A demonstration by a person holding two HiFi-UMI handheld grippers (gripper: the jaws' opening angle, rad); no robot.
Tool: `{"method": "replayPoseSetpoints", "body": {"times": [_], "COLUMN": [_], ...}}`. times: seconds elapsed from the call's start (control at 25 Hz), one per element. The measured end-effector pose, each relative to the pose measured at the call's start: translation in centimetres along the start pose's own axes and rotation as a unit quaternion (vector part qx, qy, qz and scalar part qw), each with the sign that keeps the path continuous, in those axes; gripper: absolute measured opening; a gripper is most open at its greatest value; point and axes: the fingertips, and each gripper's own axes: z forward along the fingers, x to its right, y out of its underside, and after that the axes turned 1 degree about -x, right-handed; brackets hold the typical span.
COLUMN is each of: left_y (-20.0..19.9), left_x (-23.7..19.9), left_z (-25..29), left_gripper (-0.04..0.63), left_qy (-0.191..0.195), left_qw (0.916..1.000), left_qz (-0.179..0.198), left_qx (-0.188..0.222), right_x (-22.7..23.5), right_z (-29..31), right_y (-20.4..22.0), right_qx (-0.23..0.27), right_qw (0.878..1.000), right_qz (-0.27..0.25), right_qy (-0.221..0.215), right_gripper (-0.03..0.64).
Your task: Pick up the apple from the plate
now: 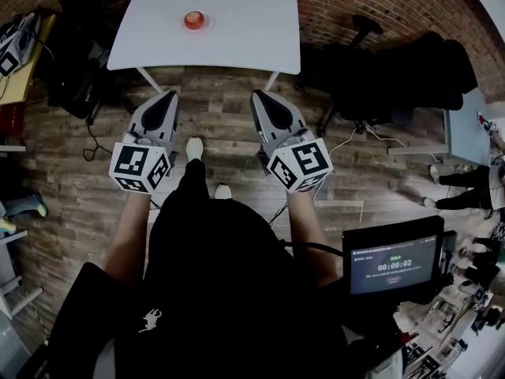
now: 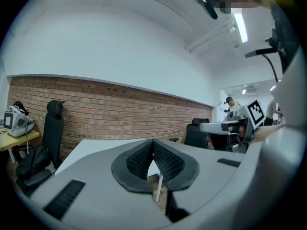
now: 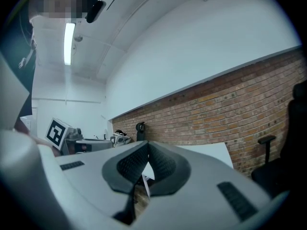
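Apple, small, round and red, sits on a little pale plate near the middle of the white square table. The grey left gripper and the grey right gripper hang side by side above the wooden plank floor, short of the table and well apart from the apple. Both grippers have their dark ribbed fingers pressed fully together, and nothing is between them.

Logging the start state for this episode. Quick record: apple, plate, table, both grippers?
apple: red, on the plate, untouched
plate: on the table, left of centre
table: white, ahead of both grippers
left gripper: jaws together, empty, short of the table
right gripper: jaws together, empty, short of the table
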Motion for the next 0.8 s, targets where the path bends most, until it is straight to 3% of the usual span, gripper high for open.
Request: {"method": "replayPoseSetpoints", "body": {"times": [0.44,0.8], "left_y": [0.1,-0.7], "left_x": [-2.5,-9.7], "left_z": [4.9,11.5], "left_gripper": [0.006,0.006], "left_qy": [0.022,0.052], "left_qw": [0.9997,0.9984], "left_qz": [-0.003,-0.018], "left_qx": [-0.004,-0.015], "right_x": [3.3,6.2], "right_z": [3.8,12.6], "right_y": [-0.2,-0.5], "right_qx": [-0.003,-0.019], "right_qw": [1.0,0.999], "right_qz": [0.0,0.006], "right_qy": [0.019,0.038], "right_gripper": [0.005,0.005]}}
